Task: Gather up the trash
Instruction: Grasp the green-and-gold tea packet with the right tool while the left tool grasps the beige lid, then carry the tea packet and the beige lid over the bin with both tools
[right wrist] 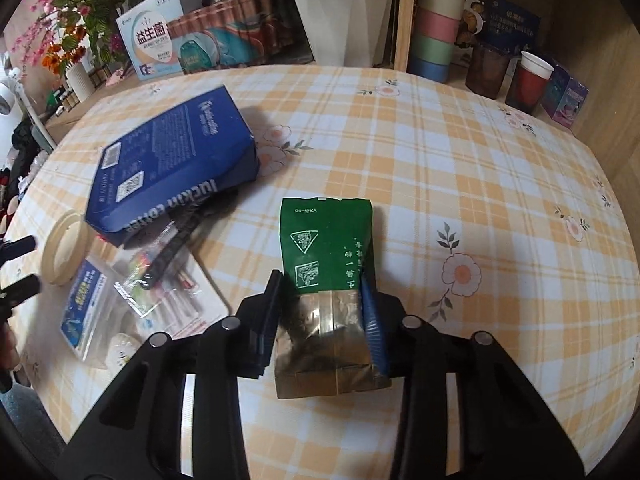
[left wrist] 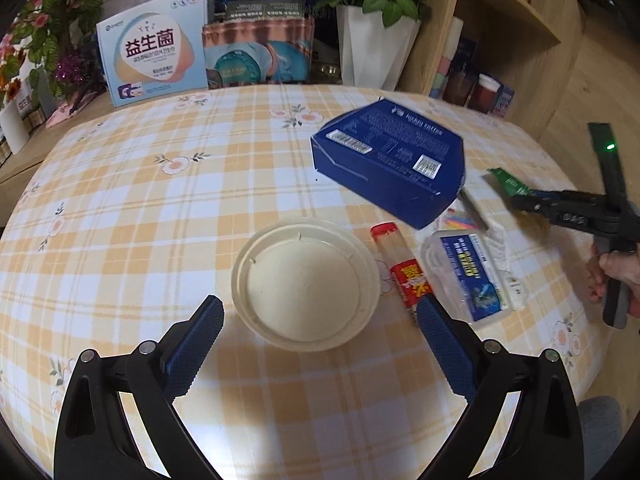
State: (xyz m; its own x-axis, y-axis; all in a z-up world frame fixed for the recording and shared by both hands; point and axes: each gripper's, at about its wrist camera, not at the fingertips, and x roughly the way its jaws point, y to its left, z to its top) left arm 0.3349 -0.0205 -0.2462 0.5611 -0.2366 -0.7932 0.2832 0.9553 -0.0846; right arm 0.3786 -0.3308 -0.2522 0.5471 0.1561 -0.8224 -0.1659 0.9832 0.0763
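Right gripper (right wrist: 322, 320) pinches a green packet (right wrist: 326, 248) lengthwise, pointing away, blue box (right wrist: 172, 168) left; left gripper (left wrist: 320, 320) gapes around a bowl (left wrist: 305, 284).

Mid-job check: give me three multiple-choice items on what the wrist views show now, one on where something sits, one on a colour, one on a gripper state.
1. What lies straight ahead of the left gripper, between its open fingers?
A. the blue box
B. the round cream lid
C. the green packet

2. What colour is the printed upper half of the packet in the right gripper?
A. red
B. yellow
C. green

3. What is the state of the right gripper?
A. shut on the packet
B. open above the tablecloth
C. shut on nothing

Answers:
1 B: the round cream lid lies centred ahead of the spread fingers, untouched.
2 C: the green packet has a green top above a foil lower half.
3 A: both fingers press against the packet's sides.
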